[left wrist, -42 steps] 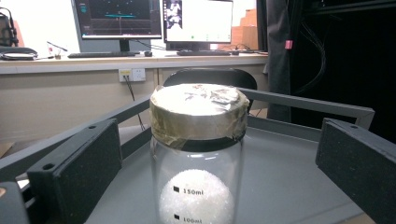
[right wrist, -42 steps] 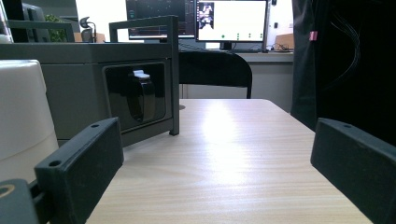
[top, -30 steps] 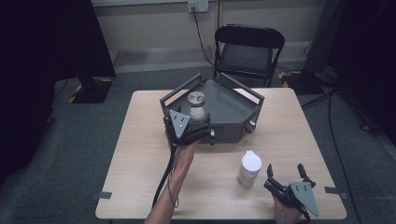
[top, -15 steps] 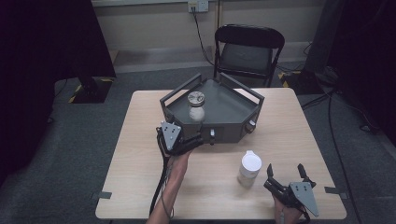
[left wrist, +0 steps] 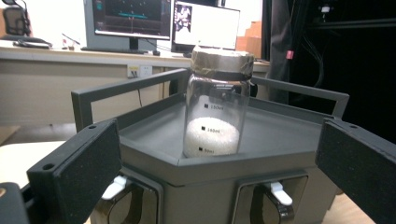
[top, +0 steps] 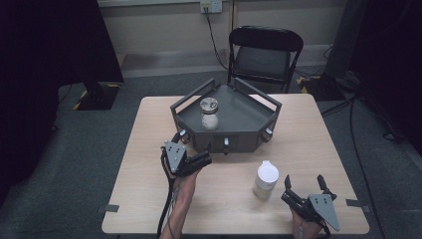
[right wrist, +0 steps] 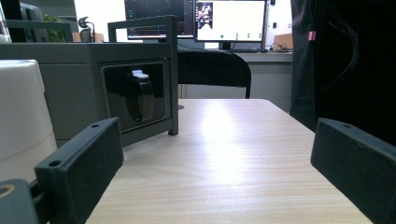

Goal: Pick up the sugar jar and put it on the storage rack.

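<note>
Up close, both tongs, left [left wrist: 210, 177] and right [right wrist: 215, 172], gape empty; jar [left wrist: 216, 102] holds white granules.

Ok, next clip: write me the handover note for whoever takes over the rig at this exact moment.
Left gripper: open, empty, in front of the grey tray.
Right gripper: open, empty, low at the table's near right, beside the white bottle.
Glass jar: upright on the tray, partly filled with white granules, released.
Done, judging by this: jar placed.
Left: probably the white bottle, untouched on the table.
</note>
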A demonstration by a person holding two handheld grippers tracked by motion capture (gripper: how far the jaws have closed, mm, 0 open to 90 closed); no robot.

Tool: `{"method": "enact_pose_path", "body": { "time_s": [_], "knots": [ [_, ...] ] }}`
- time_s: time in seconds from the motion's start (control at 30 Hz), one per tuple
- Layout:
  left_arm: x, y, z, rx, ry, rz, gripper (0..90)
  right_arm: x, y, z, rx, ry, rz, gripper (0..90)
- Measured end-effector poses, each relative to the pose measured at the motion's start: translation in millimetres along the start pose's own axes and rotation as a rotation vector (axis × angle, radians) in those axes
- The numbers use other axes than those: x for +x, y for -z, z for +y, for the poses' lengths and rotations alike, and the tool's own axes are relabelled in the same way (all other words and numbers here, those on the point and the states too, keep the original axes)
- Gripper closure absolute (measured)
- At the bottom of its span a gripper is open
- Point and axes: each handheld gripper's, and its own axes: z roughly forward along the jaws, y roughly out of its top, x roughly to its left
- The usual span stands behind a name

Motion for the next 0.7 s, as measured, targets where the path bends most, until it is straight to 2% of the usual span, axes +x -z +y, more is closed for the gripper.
{"method": "enact_pose_path", "body": {
  "time_s": [0.13, 0.27, 0.37, 0.53, 0.6, 0.7],
  "knots": [
    [3.7, 9.3, -3.2, 0.000, 0.002, 0.010, 0.0, 0.5, 0.0, 0.0, 0.000, 0.000, -0.002, 1.3],
    [1.5, 22.8, -15.6, -0.009, 0.008, 0.053, 0.1, -0.1, 0.1, 0.0, 0.000, 0.000, 0.000, 1.3],
    [0.2, 32.4, -26.7, -0.015, -0.002, 0.075, 0.2, -0.3, 0.2, 0.0, 0.000, 0.000, 0.002, 1.3],
    [0.3, 40.5, -40.6, -0.012, -0.008, 0.106, 0.1, -0.2, 0.2, 0.0, 0.000, 0.000, 0.002, 1.3],
    [-1.2, 42.4, -46.5, -0.017, -0.027, 0.117, 0.1, -0.1, 0.2, 0.0, 0.000, 0.000, 0.001, 1.3],
    [-3.1, 44.3, -53.9, -0.007, -0.022, 0.125, 0.2, -0.2, 0.2, 0.0, 0.000, 0.000, 0.001, 1.3]
  ]
}}
